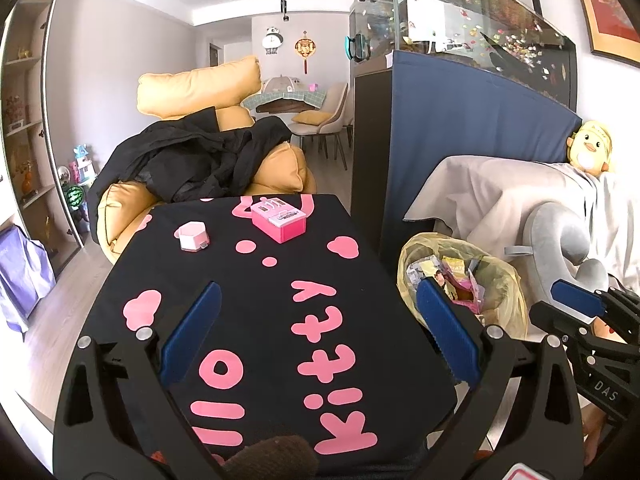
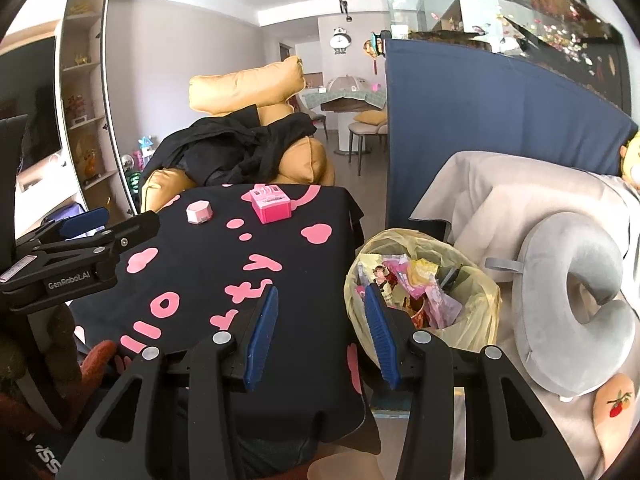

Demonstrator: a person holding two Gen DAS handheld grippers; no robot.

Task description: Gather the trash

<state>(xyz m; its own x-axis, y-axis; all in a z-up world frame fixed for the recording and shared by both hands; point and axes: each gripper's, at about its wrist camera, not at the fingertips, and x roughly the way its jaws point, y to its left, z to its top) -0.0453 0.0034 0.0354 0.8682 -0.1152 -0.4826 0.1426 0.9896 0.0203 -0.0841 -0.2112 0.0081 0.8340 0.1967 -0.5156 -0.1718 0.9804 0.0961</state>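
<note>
While both of your grippers hang over the near edge of the black cloth-covered surface (image 1: 256, 280) with its pink lettering, nothing is between either pair of jaws: the left gripper (image 1: 320, 336) stands wide open and the right gripper (image 2: 320, 332) is open too, both empty. To do this step well, I'd pick one target and bring a single gripper straight over it, jaws spread either side, keeping the other clear. Just right of the surface, near the right gripper, sits the bin lined with a translucent yellow plastic bag (image 2: 480, 312); it already holds a heap of crumpled colourful wrappers and packets. Further back on the surface lie a small pale-pink hexagonal box (image 1: 193, 236) and, beyond it, a bright pink rectangular box (image 1: 280, 219); whether they count as trash isn't clear.
</note>
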